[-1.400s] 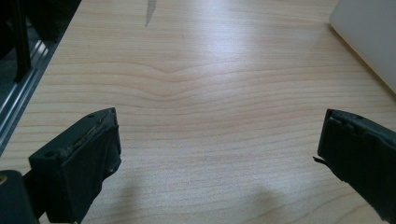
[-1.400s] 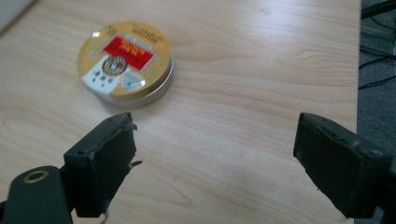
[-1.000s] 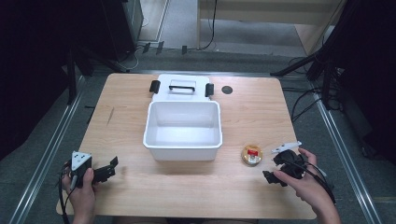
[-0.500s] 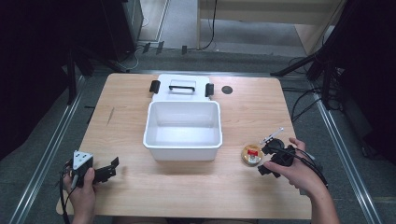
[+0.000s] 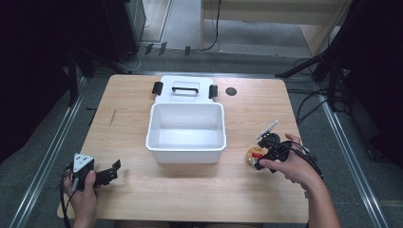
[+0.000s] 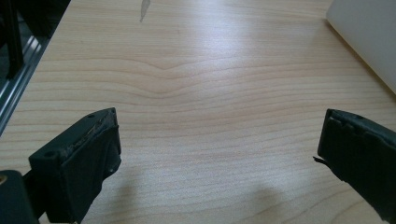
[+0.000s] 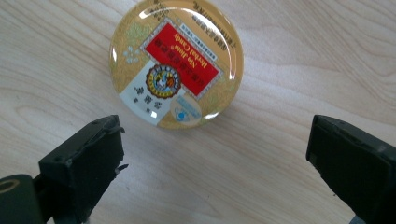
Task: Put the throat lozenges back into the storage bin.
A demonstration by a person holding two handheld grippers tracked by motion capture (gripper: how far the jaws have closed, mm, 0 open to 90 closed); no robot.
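Having closed in on the round candy tin (image 7: 176,63) since a second ago, the right gripper (image 7: 215,158) has just been opening its jaws wide, the tin lying on the table (image 5: 190,190) just ahead, ungripped, apparently ready for pickup.

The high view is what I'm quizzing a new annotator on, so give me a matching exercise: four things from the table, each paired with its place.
Things:
1. candy tin
2. white bin
3. lid
4. left gripper

Places:
A. middle of the table
B. near left corner
C. just beyond the bin, at the far edge
D. right of the bin, before the right gripper

Pairs: 1-D, 2-A, 3-C, 4-B
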